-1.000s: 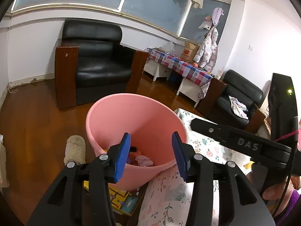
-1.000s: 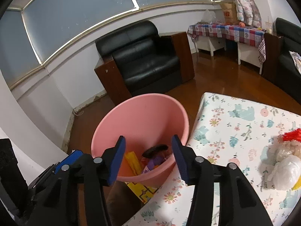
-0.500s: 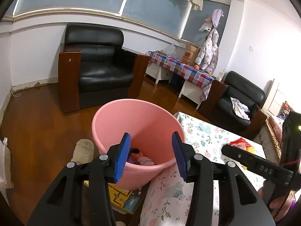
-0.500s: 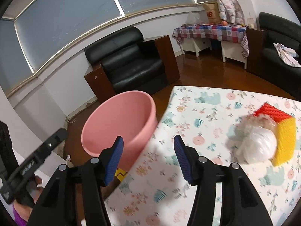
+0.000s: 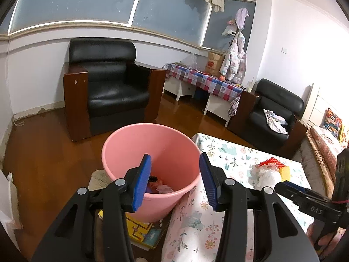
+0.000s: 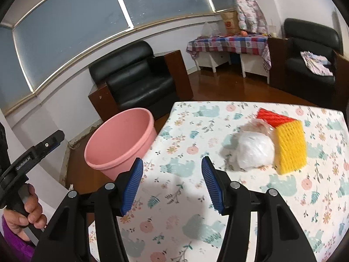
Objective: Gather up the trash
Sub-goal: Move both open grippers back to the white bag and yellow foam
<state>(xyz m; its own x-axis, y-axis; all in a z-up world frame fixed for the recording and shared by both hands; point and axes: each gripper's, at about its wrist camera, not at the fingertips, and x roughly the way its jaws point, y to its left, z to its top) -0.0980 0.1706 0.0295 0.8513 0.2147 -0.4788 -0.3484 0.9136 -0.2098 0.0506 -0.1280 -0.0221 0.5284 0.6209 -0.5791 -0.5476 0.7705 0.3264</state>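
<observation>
I held a pair of tongs in each hand, both with black arms and blue ribbed pads. My left tongs (image 5: 174, 179) stood wide open with nothing between the pads, and they hung over a pink bucket (image 5: 122, 150) that stood on the wooden floor just beside the corner of the surface (image 6: 185, 168). A few scraps of trash (image 5: 158, 186) lay at the bottom of the bucket, dark and pinkish, too small for me to tell apart. A yellow printed sheet (image 5: 141, 229) lay on the floor under the near side of the bucket.

My right tongs (image 6: 172, 183) were also wide open and empty, held above the surface, which was covered in a white cloth printed with bears and flowers. Ahead of them and to the right, apart from the pads, lay a crumpled white plastic bag (image 6: 254, 150). It touched a yellow foam net (image 6: 290, 146), and a red foam net (image 6: 272, 116) lay just behind both.

In the right view my left hand (image 6: 26, 214), with a purple sleeve, gripped its tool's black handle at the lower left. A black armchair (image 5: 109, 85) stood against the far wall beyond the bucket.
</observation>
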